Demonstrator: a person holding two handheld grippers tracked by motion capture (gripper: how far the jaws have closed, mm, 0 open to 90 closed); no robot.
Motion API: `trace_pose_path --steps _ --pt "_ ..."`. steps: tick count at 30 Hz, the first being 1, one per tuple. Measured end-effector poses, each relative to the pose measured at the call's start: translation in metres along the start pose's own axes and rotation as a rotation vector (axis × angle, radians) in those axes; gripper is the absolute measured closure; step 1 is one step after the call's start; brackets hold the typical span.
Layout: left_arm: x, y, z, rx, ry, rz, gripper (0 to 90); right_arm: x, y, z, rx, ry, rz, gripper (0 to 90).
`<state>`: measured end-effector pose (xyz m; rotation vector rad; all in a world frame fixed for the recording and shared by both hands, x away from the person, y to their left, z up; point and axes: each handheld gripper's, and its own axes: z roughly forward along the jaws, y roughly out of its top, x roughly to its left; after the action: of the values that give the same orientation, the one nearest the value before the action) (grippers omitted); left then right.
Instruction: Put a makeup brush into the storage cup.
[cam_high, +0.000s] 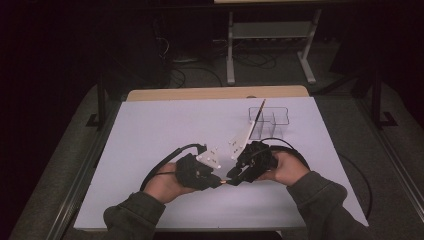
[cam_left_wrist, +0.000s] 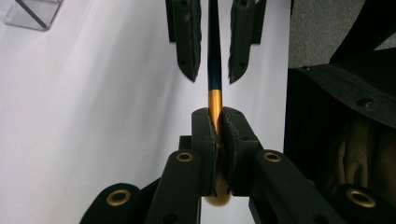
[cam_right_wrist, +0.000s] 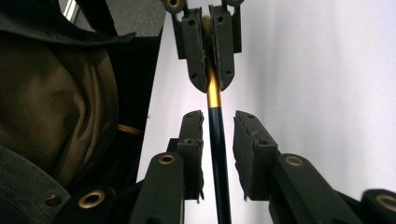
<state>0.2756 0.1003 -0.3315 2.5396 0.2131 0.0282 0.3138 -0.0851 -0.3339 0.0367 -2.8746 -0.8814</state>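
A: Holding steady, the left gripper (cam_left_wrist: 216, 126) has its jaws pressed onto the gold ferrule of the makeup brush (cam_left_wrist: 214, 70), low in the middle of the left gripper view, with the tan bristle tuft poking out beneath the pads.

B: And the right gripper (cam_right_wrist: 218, 126)?

A: Its jaws stand spread either side of the dark blue handle, not touching it. The brush hangs between both grippers above the white table (cam_high: 150, 130), lower centre of the high view.

B: How would it handle?

A: Light and thin, I'd judge. The handle looks stiff and glossy, so likely slippery; the bristles are soft and would splay if squeezed. The ferrule or the handle just behind it seems the safest grip.

B: Anything else nearby?

A: A clear plastic organizer (cam_high: 270, 120) sits upper right of the table with another brush (cam_high: 259, 112) leaning in it.

B: Any brand or lettering?

A: None readable on the brush or grippers
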Motion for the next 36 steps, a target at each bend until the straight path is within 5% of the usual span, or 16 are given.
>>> trace_pose_path --steps 13,26,36 --pt "0.001 0.000 0.003 0.011 -0.007 0.016 83.8 -0.002 -0.003 0.011 0.001 0.031 -0.008 81.7" --pt "0.006 -0.009 0.004 -0.022 -0.028 -0.039 66.8 -0.001 -0.022 0.016 -0.064 0.025 0.000 82.6" --pt "0.005 -0.007 0.004 -0.015 -0.057 -0.010 83.4 0.003 -0.022 0.013 -0.081 0.009 -0.023 82.4"
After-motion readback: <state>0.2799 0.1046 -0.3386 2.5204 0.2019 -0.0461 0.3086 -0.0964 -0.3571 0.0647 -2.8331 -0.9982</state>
